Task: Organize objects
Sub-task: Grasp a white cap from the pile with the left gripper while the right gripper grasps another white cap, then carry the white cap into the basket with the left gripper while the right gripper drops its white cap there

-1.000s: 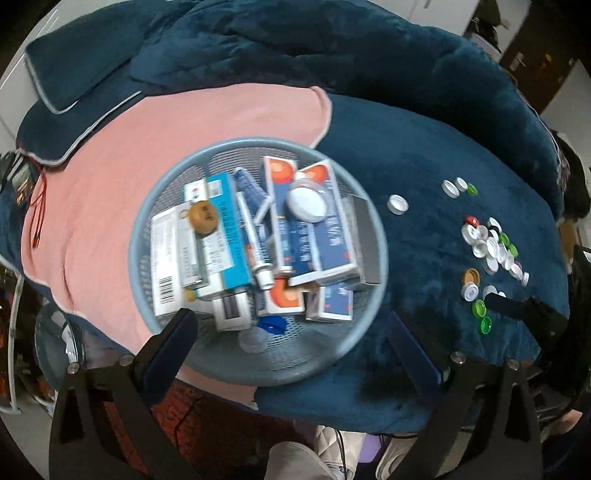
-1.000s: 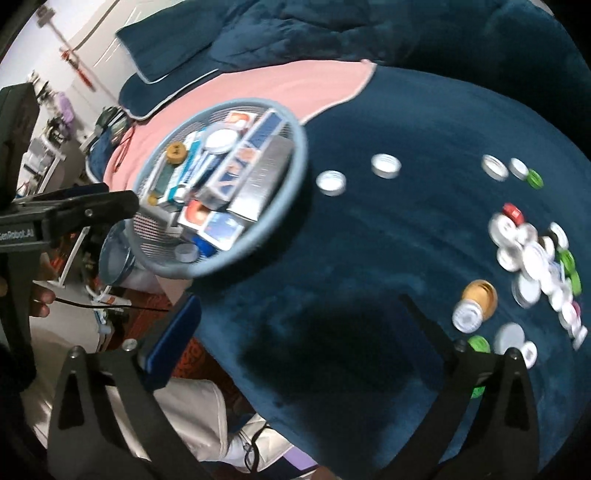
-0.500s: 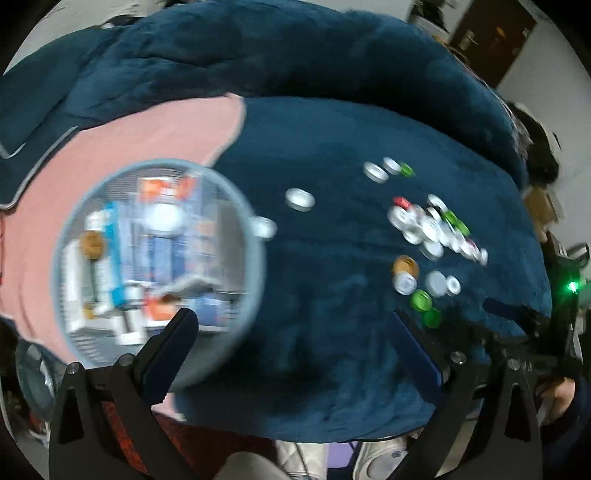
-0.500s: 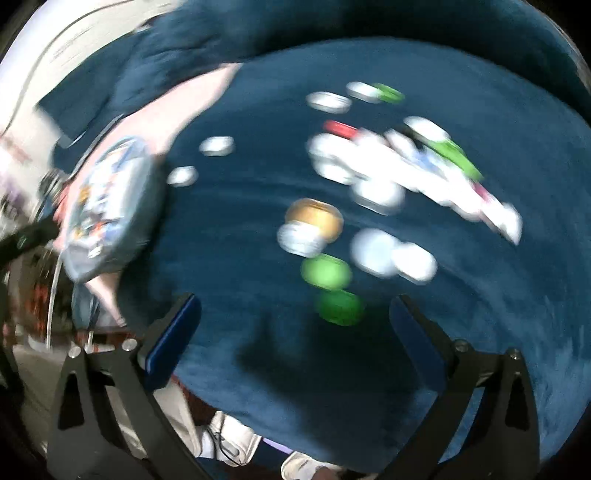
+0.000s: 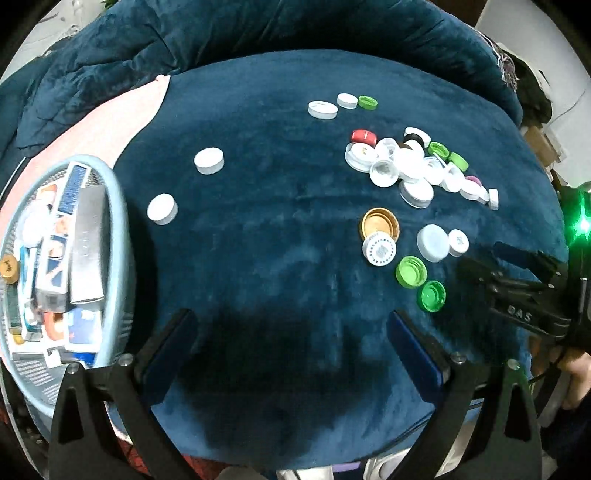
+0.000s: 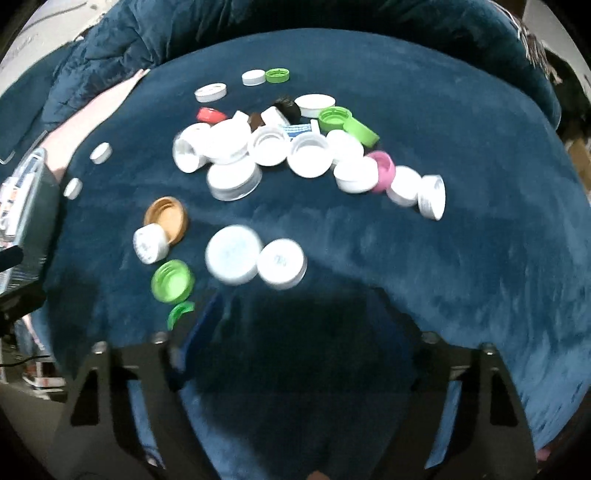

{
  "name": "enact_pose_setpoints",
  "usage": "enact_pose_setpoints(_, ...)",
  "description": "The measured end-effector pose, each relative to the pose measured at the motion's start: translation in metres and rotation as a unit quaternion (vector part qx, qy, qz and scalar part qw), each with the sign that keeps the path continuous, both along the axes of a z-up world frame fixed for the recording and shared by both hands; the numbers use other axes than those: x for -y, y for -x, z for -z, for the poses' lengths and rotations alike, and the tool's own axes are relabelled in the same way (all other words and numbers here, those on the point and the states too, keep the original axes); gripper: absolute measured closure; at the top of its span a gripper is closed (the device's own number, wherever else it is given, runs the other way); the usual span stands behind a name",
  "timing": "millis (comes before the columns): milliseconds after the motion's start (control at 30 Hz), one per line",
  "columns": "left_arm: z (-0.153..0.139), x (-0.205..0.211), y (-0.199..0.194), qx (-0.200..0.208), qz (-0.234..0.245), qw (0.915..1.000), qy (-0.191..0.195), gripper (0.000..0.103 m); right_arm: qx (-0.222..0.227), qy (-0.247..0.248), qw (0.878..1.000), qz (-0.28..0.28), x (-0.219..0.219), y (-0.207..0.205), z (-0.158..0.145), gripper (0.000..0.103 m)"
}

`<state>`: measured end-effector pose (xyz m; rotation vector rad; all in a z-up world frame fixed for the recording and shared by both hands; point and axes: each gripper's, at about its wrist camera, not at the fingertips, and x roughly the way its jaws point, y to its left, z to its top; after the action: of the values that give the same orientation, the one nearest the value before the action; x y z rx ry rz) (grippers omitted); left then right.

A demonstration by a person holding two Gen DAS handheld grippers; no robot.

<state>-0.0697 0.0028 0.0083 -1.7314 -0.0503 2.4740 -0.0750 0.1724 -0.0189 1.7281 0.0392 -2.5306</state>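
Observation:
A pile of bottle caps point(image 5: 410, 166), mostly white with some green, red and pink, lies on the dark blue blanket point(image 5: 280, 206); it also shows in the right wrist view point(image 6: 280, 147). A gold cap point(image 5: 380, 224) and two green caps point(image 5: 411, 271) lie nearer. Two single white caps point(image 5: 209, 160) lie toward a light blue basket point(image 5: 118, 236) full of small boxes at the left. My left gripper point(image 5: 291, 339) is open and empty above the blanket's near part. My right gripper point(image 6: 314, 325) is open and empty, just short of two white caps point(image 6: 232, 254).
A pink cloth point(image 5: 107, 133) lies under the basket at the left. Folded dark blue bedding point(image 5: 258, 29) rises behind. The right gripper's body point(image 5: 524, 288) shows at the right edge of the left wrist view. The blanket's front edge drops off near both grippers.
Both grippers have swung to the right, away from the basket and toward the caps. The right gripper has come much closer to the cap pile. Both stay open.

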Motion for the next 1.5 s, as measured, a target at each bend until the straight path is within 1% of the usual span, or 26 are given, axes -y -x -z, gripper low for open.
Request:
enact_pose_setpoints(33, 0.004, -0.001, 0.002, 0.001, 0.000, 1.0000, -0.001, 0.001, 0.004, -0.003, 1.000, -0.002, 0.000, 0.003, 0.004, 0.035)
enact_pose_setpoints(67, 0.008, -0.003, 0.004, 0.002, 0.000, 1.0000, -0.002, 0.001, 0.009, -0.005, 1.000, -0.003, -0.001, 0.007, 0.009, 0.044)
enact_pose_setpoints(100, 0.011, -0.005, 0.006, 0.003, 0.000, 1.0000, -0.003, 0.001, 0.014, -0.006, 1.000, -0.006, -0.001, 0.009, 0.013, 0.049)
enact_pose_setpoints(167, 0.018, -0.009, 0.010, 0.006, 0.001, 1.0000, -0.008, 0.001, 0.013, 0.002, 1.000, -0.013, -0.002, 0.013, 0.017, 0.050)
enact_pose_setpoints(233, 0.022, -0.014, 0.013, 0.003, 0.000, 0.9998, -0.018, 0.001, 0.008, 0.010, 1.000, -0.025, -0.002, 0.015, 0.019, 0.061)
enact_pose_setpoints(267, 0.025, -0.018, 0.015, 0.001, 0.000, 0.9997, -0.026, 0.001, 0.007, 0.014, 0.999, -0.030, -0.002, 0.016, 0.019, 0.071)
enact_pose_setpoints(367, 0.035, -0.032, 0.023, -0.003, 0.002, 0.9987, -0.051, 0.002, 0.006, 0.025, 0.999, -0.026, -0.006, 0.011, 0.015, 0.071)
enact_pose_setpoints(433, 0.043, -0.044, 0.029, -0.008, 0.007, 0.9978, -0.066, 0.004, 0.011, 0.032, 0.999, -0.018, -0.009, 0.002, 0.013, 0.071)
enact_pose_setpoints(500, 0.050, -0.051, 0.035, -0.011, 0.005, 0.9973, -0.073, 0.011, 0.015, 0.037, 0.999, -0.015, -0.011, -0.002, 0.013, 0.071)
enact_pose_setpoints(567, 0.058, -0.057, 0.041, -0.009, 0.001, 0.9964, -0.084, 0.014, 0.019, 0.039, 0.999, -0.016, -0.012, -0.006, 0.015, 0.071)
enact_pose_setpoints(633, 0.063, -0.060, 0.044, -0.008, 0.000, 0.9957, -0.092, 0.022, 0.019, 0.041, 0.999, -0.016, -0.014, -0.008, 0.016, 0.071)
enact_pose_setpoints(667, 0.065, -0.061, 0.044, -0.011, 0.000, 0.9957, -0.092, 0.035, 0.018, 0.043, 0.999, -0.016, -0.015, -0.008, 0.016, 0.071)
enact_pose_setpoints(700, 0.065, -0.062, 0.045, -0.013, 0.002, 0.9960, -0.088, 0.054, 0.018, 0.044, 0.999, -0.016, -0.015, -0.007, 0.016, 0.071)
enact_pose_setpoints(733, 0.064, -0.062, 0.045, -0.016, 0.002, 0.9966, -0.081, 0.058, 0.018, 0.045, 0.999, -0.016, -0.015, -0.007, 0.016, 0.071)
enact_pose_setpoints(767, 0.063, -0.061, 0.045, -0.017, 0.001, 0.9965, -0.082, 0.062, 0.017, 0.046, 0.999, -0.016, -0.015, -0.007, 0.016, 0.071)
enact_pose_setpoints(800, 0.062, -0.058, 0.044, -0.016, -0.001, 0.9959, -0.089, 0.069, 0.016, 0.047, 0.999, -0.016, -0.015, -0.007, 0.015, 0.071)
enact_pose_setpoints(833, 0.060, -0.055, 0.043, -0.016, -0.002, 0.9955, -0.094, 0.072, 0.015, 0.047, 0.999, -0.017, -0.015, -0.007, 0.015, 0.071)
enact_pose_setpoints(967, 0.050, -0.047, 0.036, -0.017, -0.001, 0.9946, -0.102, 0.073, 0.012, 0.057, 0.998, -0.028, -0.012, -0.011, 0.010, 0.071)
enact_pose_setpoints(1033, 0.041, -0.043, 0.031, -0.022, 0.006, 0.9947, -0.100, 0.073, 0.007, 0.062, 0.998, -0.032, -0.009, -0.016, 0.004, 0.071)
enact_pose_setpoints(1133, 0.020, -0.031, 0.015, -0.040, 0.010, 0.9947, -0.094, 0.072, -0.003, 0.068, 0.997, -0.045, 0.003, -0.023, -0.007, 0.071)
enact_pose_setpoints(1233, -0.004, -0.007, -0.002, -0.061, 0.000, 0.9946, -0.084, 0.072, -0.015, 0.077, 0.994, -0.070, 0.024, -0.026, -0.021, 0.071)
enact_pose_setpoints(1300, -0.020, 0.016, -0.015, -0.076, -0.019, 0.9941, -0.075, 0.073, -0.024, 0.088, 0.992, -0.091, 0.046, -0.029, -0.032, 0.071)
enact_pose_setpoints(1367, -0.030, 0.040, -0.028, -0.088, -0.045, 0.9925, -0.072, 0.073, -0.030, 0.097, 0.988, -0.115, 0.069, -0.031, -0.041, 0.071)
enact_pose_setpoints(1500, -0.038, 0.107, -0.056, -0.095, -0.123, 0.9859, -0.063, 0.073, -0.041, 0.116, 0.976, -0.181, 0.132, -0.038, -0.058, 0.071)
